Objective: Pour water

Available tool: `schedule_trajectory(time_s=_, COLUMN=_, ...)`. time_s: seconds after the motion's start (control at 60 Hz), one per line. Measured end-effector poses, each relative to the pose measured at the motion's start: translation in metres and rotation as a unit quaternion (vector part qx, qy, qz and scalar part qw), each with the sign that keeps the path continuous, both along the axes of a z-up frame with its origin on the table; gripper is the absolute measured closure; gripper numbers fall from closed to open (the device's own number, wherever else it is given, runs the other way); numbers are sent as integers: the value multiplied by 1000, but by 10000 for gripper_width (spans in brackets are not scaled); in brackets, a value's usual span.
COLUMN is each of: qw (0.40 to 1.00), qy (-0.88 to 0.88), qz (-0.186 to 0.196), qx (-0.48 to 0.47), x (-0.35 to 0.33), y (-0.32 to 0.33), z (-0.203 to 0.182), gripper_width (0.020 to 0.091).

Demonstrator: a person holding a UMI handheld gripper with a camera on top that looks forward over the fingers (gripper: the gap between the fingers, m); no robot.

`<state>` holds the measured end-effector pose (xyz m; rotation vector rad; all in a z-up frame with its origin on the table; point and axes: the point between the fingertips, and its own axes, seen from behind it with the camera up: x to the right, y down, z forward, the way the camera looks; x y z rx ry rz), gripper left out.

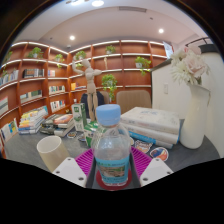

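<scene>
Gripping the capped water bottle (112, 150) upright between its pink pads (86, 161), the claw (112, 172) risks spilling onto the bench (25, 152) if the bottle slips while tipping toward the cream cup (52, 152) just ahead to its left.

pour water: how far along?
Done: gripper is shut on the water bottle, held upright. In hand: carrying it; the blue cap looks still on. Left: uncapping and pouring, presumably into the cream cup beside the fingers; its contents can't be seen.
</scene>
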<state>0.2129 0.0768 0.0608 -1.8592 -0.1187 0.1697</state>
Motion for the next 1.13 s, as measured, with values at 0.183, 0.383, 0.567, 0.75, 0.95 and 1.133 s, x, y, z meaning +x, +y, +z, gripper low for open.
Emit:
schedule_trajectory(time_s=0.183, qw=999, qy=21, qz=-31, qx=-2, x=9, y=-36, z=18, gripper_width=377)
schedule_trajectory(time_s=0.383, qw=999, qy=4, qz=-47, qx=20, x=2, y=-103, z=50, gripper_width=354)
schedule_trajectory(time_s=0.567, qw=994, qy=-38, qz=-93, qx=48, x=8, y=-151, z=88, gripper_width=326)
schedule_trajectory(time_s=0.75, qw=988, qy=-49, qz=-121, qx=82, x=10, y=-180, z=128, gripper_width=318)
schedule_trajectory(time_s=0.95, qw=988, qy=-44, qz=-112, qx=98, x=2, y=-195, z=146, gripper_width=318)
schedule_trajectory(time_s=1.133, qw=991, qy=-23, qz=-96, qx=87, x=-10, y=-196, z=141, gripper_width=320)
